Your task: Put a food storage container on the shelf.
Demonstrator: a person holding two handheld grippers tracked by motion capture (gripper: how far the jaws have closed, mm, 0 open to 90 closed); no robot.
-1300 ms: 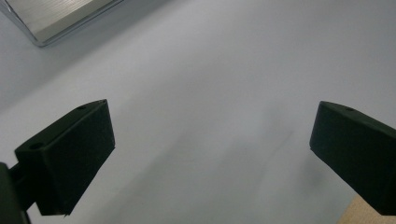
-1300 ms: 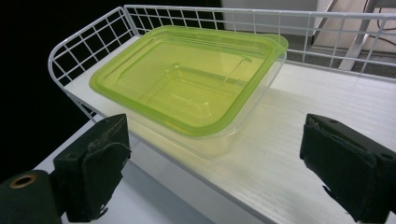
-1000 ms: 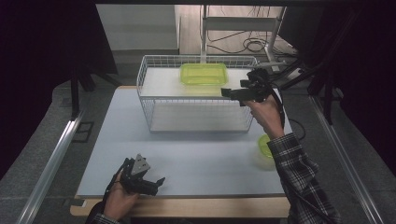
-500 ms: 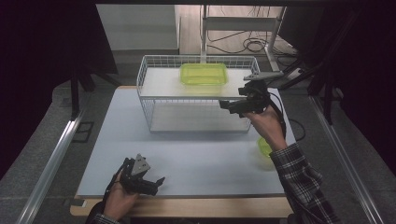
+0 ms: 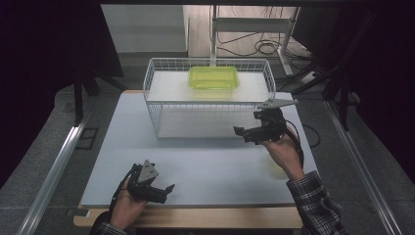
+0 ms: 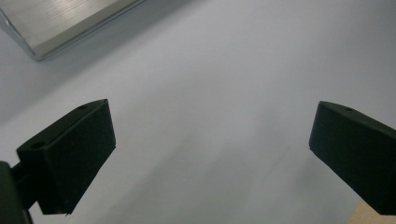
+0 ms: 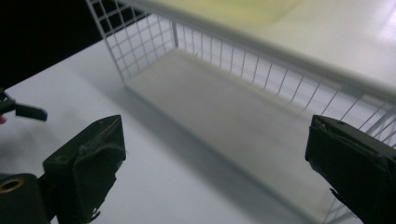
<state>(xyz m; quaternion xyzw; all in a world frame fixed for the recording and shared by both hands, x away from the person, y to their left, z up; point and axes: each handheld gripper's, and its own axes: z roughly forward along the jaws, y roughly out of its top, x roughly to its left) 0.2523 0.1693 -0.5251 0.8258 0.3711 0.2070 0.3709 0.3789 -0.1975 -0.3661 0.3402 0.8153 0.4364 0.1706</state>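
Two claws over white tabletop [image 5: 205, 166], both empty, jaws apart.
Wire basket [image 5: 156, 105] stands at the far middle of the tabletop, with a green tub [image 5: 214, 77] on its upper shelf. Right claw [image 5: 243, 132] is held off the surface just beside the basket's front right corner, jaws spread and aimed at its lower shelf [image 7: 224, 112]. Left claw [image 5: 166, 191] sits low near the front edge, well apart from the basket, jaws wide over bare tabletop.
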